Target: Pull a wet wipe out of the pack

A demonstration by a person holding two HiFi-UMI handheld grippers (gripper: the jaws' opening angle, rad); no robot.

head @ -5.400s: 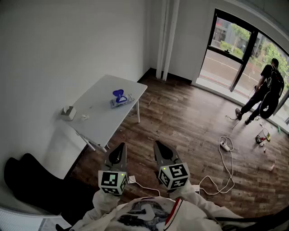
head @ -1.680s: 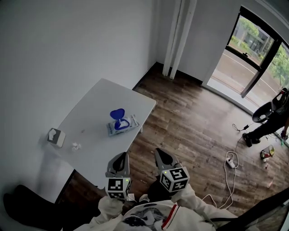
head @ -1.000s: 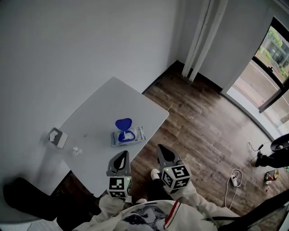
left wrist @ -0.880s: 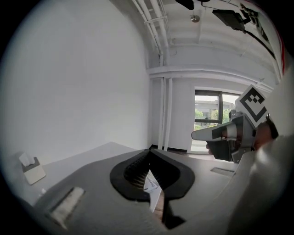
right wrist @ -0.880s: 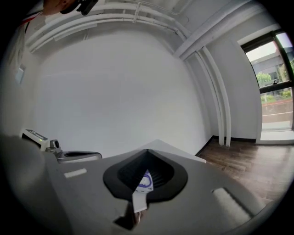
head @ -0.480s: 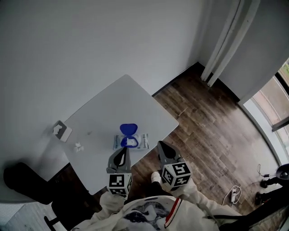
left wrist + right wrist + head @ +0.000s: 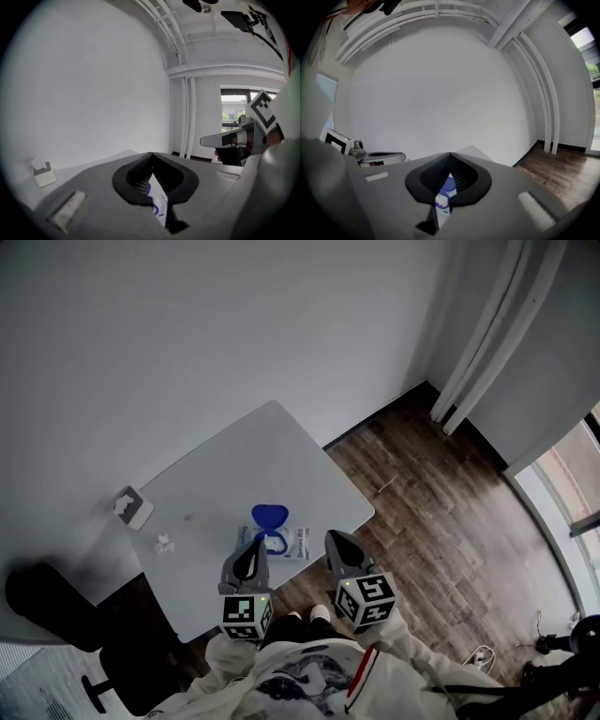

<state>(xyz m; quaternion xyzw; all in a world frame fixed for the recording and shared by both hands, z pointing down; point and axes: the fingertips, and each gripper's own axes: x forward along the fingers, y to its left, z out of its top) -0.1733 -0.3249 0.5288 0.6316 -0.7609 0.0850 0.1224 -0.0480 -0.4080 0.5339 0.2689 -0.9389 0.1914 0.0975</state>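
The wet wipe pack (image 7: 284, 542) lies on the white table (image 7: 225, 474) near its front edge, with its blue lid (image 7: 269, 516) flipped open. My left gripper (image 7: 252, 551) hovers over the pack's near left end, its jaws shut and empty. My right gripper (image 7: 334, 540) is shut too, just right of the pack, off the table's edge. In the left gripper view the pack (image 7: 158, 202) shows through the slot below the closed tips (image 7: 151, 156). The right gripper view shows the pack (image 7: 444, 197) the same way, behind its tips (image 7: 450, 167).
A small white tissue holder (image 7: 132, 507) and a crumpled white scrap (image 7: 165, 542) sit at the table's left side. A black chair (image 7: 47, 606) stands to the left below the table. Wood floor (image 7: 441, 502) lies to the right, white pipes (image 7: 487, 334) in the corner.
The table and pack have come closer in the head view. Both shut grippers have moved forward, and the left one now overlaps the pack's near end.
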